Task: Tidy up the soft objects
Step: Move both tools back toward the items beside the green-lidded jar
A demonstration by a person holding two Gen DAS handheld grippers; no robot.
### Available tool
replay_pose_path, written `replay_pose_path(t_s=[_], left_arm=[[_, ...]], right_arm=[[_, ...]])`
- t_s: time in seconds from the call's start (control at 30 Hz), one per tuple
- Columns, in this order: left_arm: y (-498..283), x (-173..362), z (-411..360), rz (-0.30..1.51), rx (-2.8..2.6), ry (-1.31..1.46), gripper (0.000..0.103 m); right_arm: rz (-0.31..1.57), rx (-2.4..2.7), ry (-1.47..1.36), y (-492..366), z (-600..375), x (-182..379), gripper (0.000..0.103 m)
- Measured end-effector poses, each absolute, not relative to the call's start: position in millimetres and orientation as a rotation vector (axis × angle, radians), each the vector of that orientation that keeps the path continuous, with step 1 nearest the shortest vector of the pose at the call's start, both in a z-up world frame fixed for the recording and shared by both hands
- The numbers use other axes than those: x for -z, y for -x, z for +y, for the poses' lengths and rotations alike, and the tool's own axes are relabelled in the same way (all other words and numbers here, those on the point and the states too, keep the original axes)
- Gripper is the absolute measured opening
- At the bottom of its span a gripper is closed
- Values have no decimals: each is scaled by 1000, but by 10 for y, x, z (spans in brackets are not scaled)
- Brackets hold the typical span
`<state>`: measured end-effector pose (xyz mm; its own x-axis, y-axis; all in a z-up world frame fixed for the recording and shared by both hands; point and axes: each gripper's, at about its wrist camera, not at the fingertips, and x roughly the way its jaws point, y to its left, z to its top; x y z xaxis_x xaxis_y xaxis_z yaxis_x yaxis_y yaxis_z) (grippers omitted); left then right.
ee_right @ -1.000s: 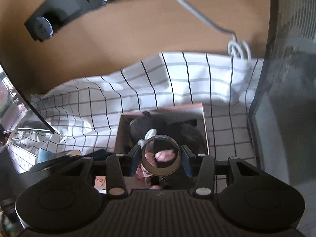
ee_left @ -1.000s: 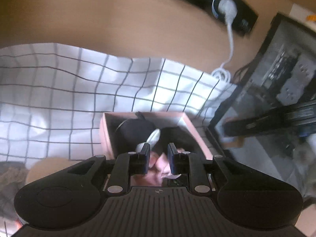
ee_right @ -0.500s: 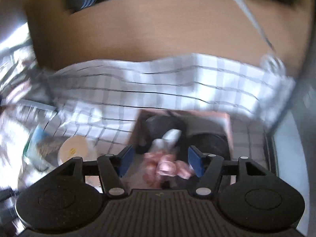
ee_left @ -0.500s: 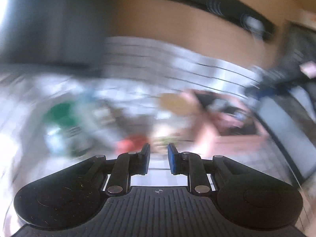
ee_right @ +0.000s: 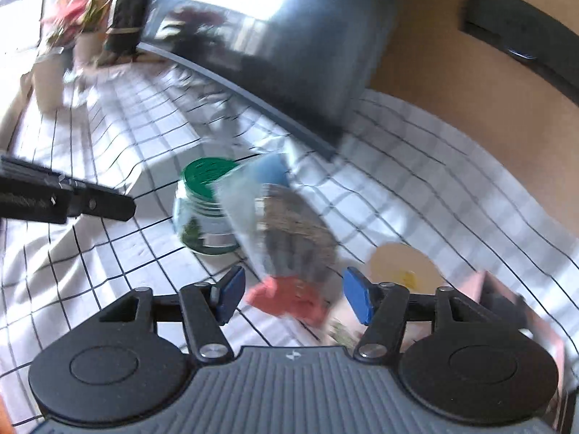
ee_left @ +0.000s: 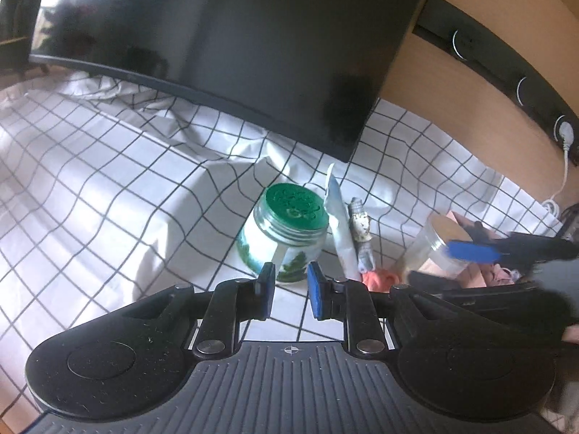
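Note:
A coral-red soft cloth (ee_right: 289, 298) lies on the checked tablecloth, just ahead of my open right gripper (ee_right: 293, 294); it also shows in the left wrist view (ee_left: 378, 277). A clear bag with grey fabric (ee_right: 286, 224) stands behind it. The pink box (ee_right: 506, 307) with soft things sits at the right; it also shows in the left wrist view (ee_left: 485, 271). My left gripper (ee_left: 289, 291) is empty, its jaws a small gap apart, just in front of a green-lidded glass jar (ee_left: 289, 231). The right gripper's finger (ee_left: 470, 251) shows in the left wrist view.
A large dark monitor (ee_left: 231, 43) hangs over the back of the table. A clear jar with a tan lid (ee_left: 439, 246) stands right of the bag. A black power strip (ee_left: 506, 76) runs along the wooden wall. Potted plants (ee_right: 83, 21) stand at far left.
Both grippers have swung left, away from the pink box, toward the jars and bag. The right gripper let go of a round ring into the box and now stands open.

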<state>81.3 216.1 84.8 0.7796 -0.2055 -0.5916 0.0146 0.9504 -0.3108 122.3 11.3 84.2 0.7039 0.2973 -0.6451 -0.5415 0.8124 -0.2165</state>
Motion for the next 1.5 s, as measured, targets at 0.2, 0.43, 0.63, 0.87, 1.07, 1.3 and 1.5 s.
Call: replay_pose_path(t_s=[0.2,0.43,0.63,0.87,1.07,1.3,1.5], left_arm=[[-1043,-1008,2183,628,221,251,22],[-1868,-1161,1898,710,300,57,22],[-2285,-986,1687,780,287,-13,22],[-2076,-993,1494,725,428,59,24],[-1499,-879,1310,726,613,57,21],[-1203,-462,1211,823,500,-14,23],[-1205,-459,1377,795,464,87,28]], right_arm=[[654,-500,461,-1313,433,-659,55],[693,-524,385,-1064,269,-700,55],[747,-451,285,-888,-132,-716,55],[789,-369,180,-792,-566,-664,55],[797,-348,147,-761,-709,-626,55],[780,-370,165,-754,-681,-655,55],[769,-404,180,-808,-546,-650,55]])
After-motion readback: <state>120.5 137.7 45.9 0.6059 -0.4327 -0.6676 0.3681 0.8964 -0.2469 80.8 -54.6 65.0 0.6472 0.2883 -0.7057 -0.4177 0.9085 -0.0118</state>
